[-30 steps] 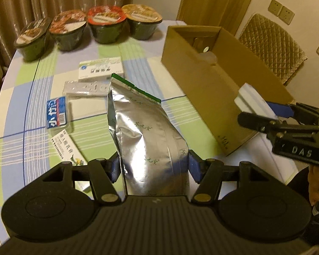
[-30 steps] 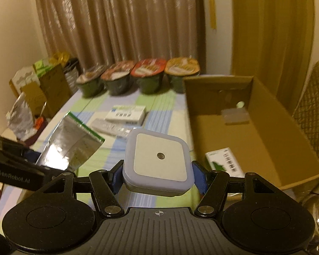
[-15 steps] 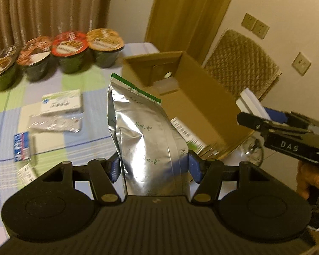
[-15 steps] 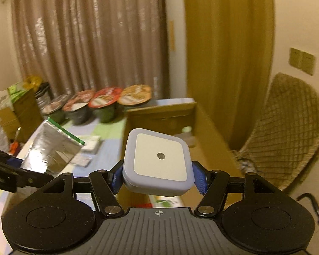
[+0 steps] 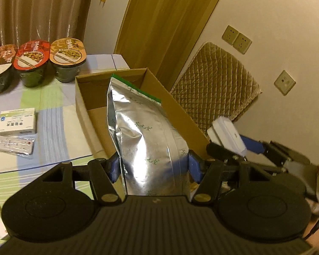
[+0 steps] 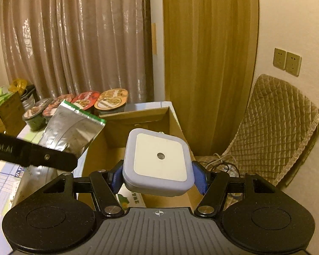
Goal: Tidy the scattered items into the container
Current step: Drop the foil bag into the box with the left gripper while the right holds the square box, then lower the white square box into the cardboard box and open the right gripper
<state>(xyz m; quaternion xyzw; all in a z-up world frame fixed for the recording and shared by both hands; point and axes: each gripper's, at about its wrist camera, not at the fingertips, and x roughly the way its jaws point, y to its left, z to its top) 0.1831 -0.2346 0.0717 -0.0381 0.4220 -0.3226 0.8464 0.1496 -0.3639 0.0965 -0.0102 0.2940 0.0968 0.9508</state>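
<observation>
My left gripper [image 5: 152, 166] is shut on a silver foil pouch [image 5: 144, 136] with a green top strip, held upright over the near end of the open cardboard box [image 5: 83, 97]. The same pouch [image 6: 72, 133] shows at the left of the right wrist view, above the box [image 6: 174, 119]. My right gripper [image 6: 158, 177] is shut on a square white night light [image 6: 159, 159], held above the box's near right corner. That night light [image 5: 227, 136] appears at the right of the left wrist view. A green-printed packet [image 6: 129, 199] lies inside the box.
Three instant noodle bowls [image 5: 67, 57] line the far table edge. A white medicine box [image 5: 17, 121] and a flat test-kit packet [image 5: 12, 144] lie on the checked tablecloth left of the box. A quilted chair [image 6: 272, 127] stands right of the table, against the wall.
Both grippers have swung right and forward over the box, carrying the pouch and the night light. The pouch now hangs above the box's inside instead of the tablecloth.
</observation>
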